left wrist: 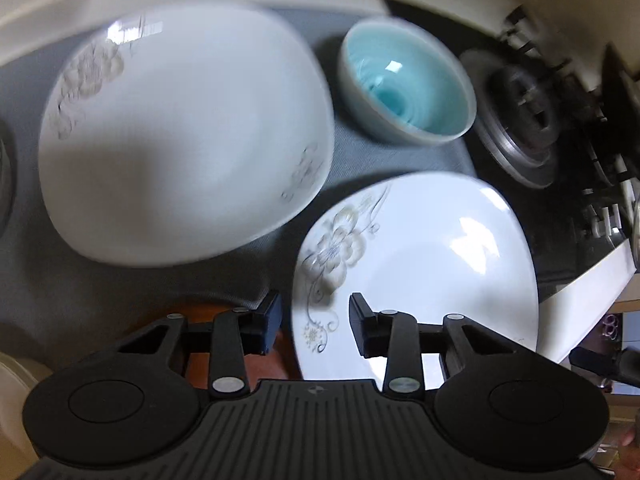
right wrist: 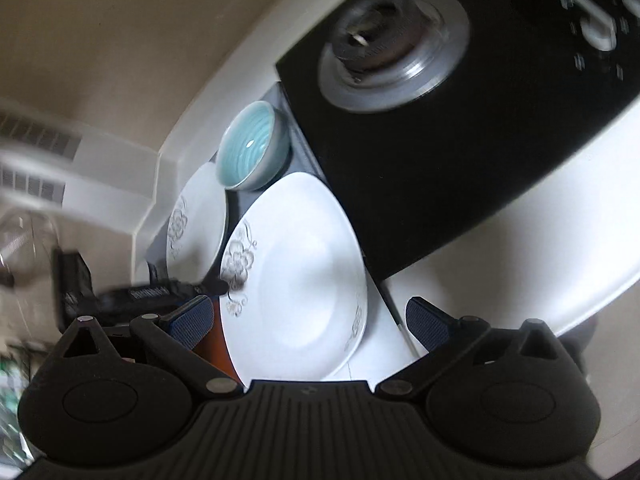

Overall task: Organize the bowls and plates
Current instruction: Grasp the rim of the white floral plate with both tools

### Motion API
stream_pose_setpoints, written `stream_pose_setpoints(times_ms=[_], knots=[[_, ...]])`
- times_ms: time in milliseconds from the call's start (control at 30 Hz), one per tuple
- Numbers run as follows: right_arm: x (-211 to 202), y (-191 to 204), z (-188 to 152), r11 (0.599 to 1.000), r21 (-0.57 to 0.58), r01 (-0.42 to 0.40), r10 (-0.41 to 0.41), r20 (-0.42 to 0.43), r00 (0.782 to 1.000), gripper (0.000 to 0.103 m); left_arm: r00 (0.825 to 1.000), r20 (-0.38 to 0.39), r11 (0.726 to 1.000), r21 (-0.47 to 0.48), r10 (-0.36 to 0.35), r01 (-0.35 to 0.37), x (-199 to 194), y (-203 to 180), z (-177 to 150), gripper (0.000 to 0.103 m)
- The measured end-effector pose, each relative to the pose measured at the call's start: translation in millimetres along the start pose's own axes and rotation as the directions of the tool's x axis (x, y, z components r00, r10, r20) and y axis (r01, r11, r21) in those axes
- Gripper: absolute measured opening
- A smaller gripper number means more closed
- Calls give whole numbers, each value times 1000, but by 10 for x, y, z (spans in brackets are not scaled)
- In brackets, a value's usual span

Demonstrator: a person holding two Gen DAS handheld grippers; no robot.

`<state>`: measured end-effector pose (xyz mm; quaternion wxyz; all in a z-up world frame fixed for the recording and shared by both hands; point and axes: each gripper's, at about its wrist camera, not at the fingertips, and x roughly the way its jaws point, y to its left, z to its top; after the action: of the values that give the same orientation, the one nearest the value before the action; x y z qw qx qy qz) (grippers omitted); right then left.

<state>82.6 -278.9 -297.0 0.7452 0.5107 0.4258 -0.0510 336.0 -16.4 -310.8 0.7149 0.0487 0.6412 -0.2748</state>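
Note:
A white flower-print plate (left wrist: 420, 276) lies near me on a grey mat (left wrist: 132, 284); it also shows in the right wrist view (right wrist: 300, 280). My left gripper (left wrist: 316, 324) straddles its left rim, jaws close around the edge. A second white flower plate (left wrist: 184, 132) lies further left, also in the right wrist view (right wrist: 198, 216). A bowl with a blue inside (left wrist: 408, 80) stands behind them, also in the right wrist view (right wrist: 252, 148). My right gripper (right wrist: 308, 316) is open and empty, its fingers either side of the near plate.
A black gas hob (left wrist: 532, 120) with a burner (right wrist: 392, 40) lies right of the mat on the white counter (right wrist: 520, 240). A glass item (left wrist: 6, 176) sits at the far left. The beige wall (right wrist: 120, 40) stands behind.

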Motion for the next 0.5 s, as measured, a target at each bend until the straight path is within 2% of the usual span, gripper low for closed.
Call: stream_pose_setpoints(times_ms=[67,133,233,333,400,433,500], knots=[[60,-80,70,999,21,-27,27,-1,1000,101,999,-22,998,-40,-41,40,83,67,6,32],[122,-134,130,999,31,-12,12,9,1000,96,998,-60,999,-37,-31,29,176,77,13,26],[239,-253,186,996,83,-13,13,-7,1000,83,996,-80,998,-48,-41,37,219,88,40,27],[380,-256,206,998,64,26,-24,-30,999,72,996,-81,998,-51,-47,43,233,96,71,27],[468,-227,202,998,49,39,-37,-39,999,56,995,-88,996,-71,-55,49,238,119,79,26],[526,-203,193,999,36,39,-37,-49,998,53,994,-92,996,-71,-52,46,239,112,78,27],[657,-138,163,997,-16,76,-77,-72,994,31,995,-96,999,-34,-31,28,201,78,47,27]])
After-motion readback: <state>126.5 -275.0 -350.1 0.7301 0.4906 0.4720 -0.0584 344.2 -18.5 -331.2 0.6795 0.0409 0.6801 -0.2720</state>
